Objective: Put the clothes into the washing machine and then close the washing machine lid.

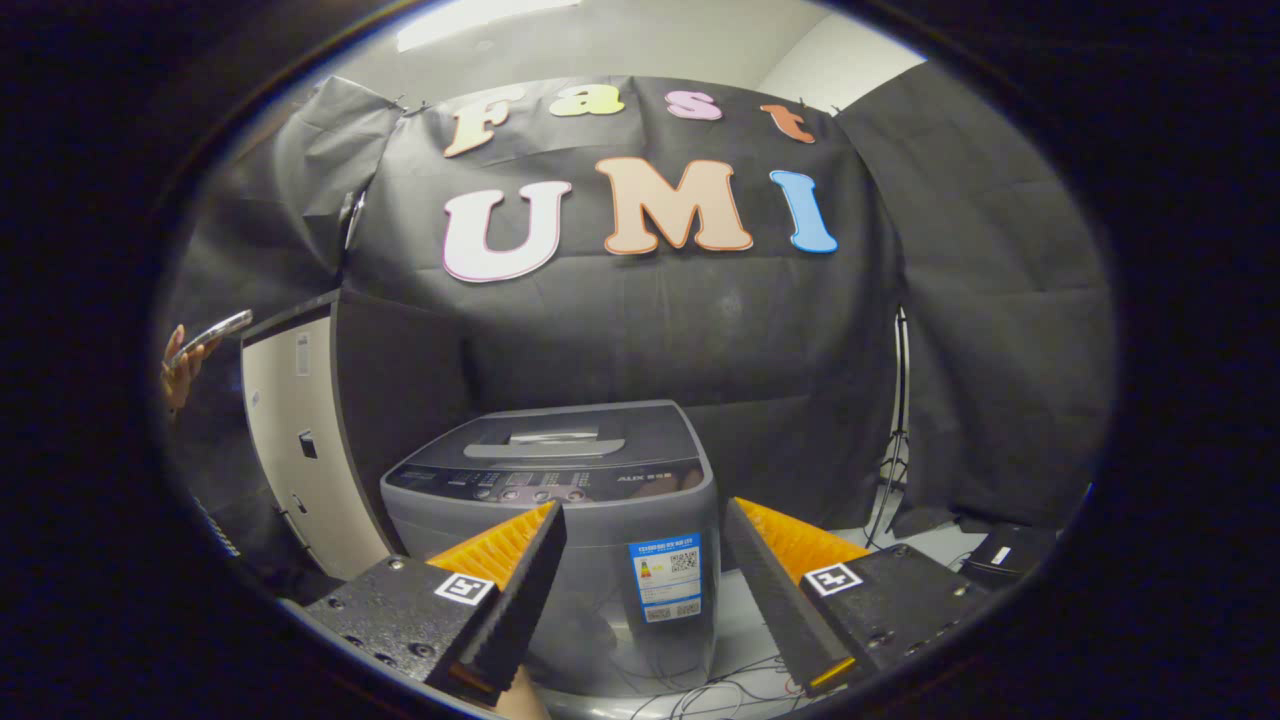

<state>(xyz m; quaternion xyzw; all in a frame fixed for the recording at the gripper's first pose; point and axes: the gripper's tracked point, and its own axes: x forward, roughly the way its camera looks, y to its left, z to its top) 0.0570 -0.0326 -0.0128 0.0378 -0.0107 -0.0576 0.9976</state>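
Observation:
A grey top-loading washing machine (pixel 560 500) stands on the floor straight ahead of my fingers, a little way off. Its lid (pixel 560 440) lies flat and shut, with a handle recess in the middle and a control panel along the front edge. My gripper (pixel 645 520) is open, the two fingers spread wide with nothing between them, framing the machine's front. No clothes are in sight.
A tall cabinet (pixel 300 440) stands left of the machine. A person's hand (pixel 180 365) holds a phone at the far left. A tripod stand (pixel 900 440) and a dark box (pixel 1010 550) sit on the floor to the right. Cables (pixel 720 690) lie on the floor below the machine.

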